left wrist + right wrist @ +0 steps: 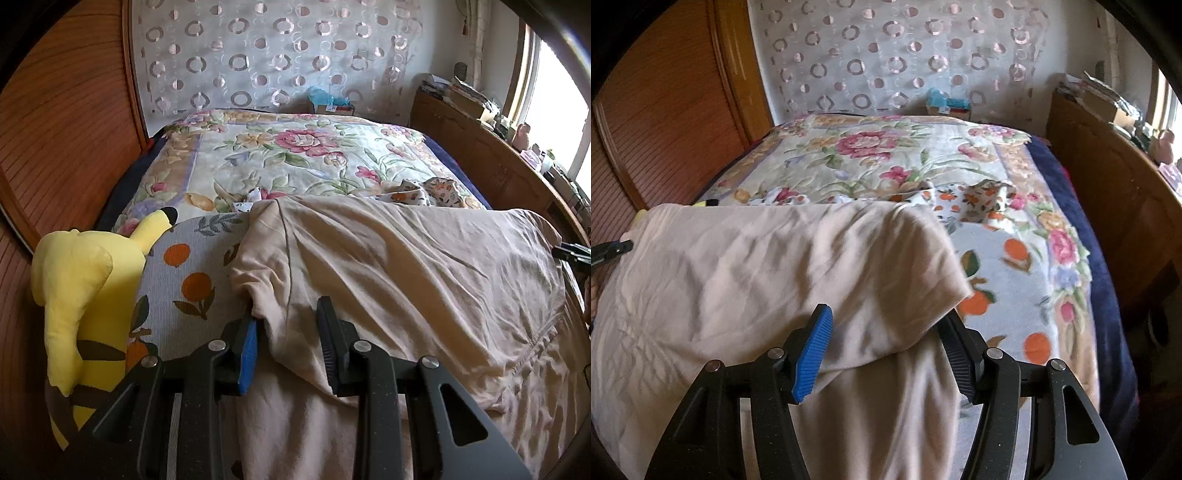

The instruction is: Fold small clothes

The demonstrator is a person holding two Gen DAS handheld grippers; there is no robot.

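Beige cotton, soft and creased, fills the near end of the bed: the garment (388, 266) is spread across the foot of the bed (280, 155), lying over an orange-print cloth (192, 273) that itself covers the flowered blanket. It looks laid out flat so that its edges can be found and brought over for a fold.

The left gripper (288, 343) has its fingers drawn in narrow around a bunched fold at the garment's near left edge, cloth packed between the blue pad and the black one, so I take it for a pinch on the fabric. The right gripper (886, 343) stands wider, with the garment's near right corner draped between its fingers; the cloth hangs over the right-hand finger, and whether the pads actually press it I cannot tell. Holding one edge at each side would make sense for lifting the near hem evenly and carrying it away toward the far edge.

A yellow plush toy (85, 295) sits just beside the garment's left side, near enough that the cloth could catch it. Farther up the bed lie a few small printed clothes (982, 203), crumpled, apparently waiting their turn. My guess is the fold has hardly begun.
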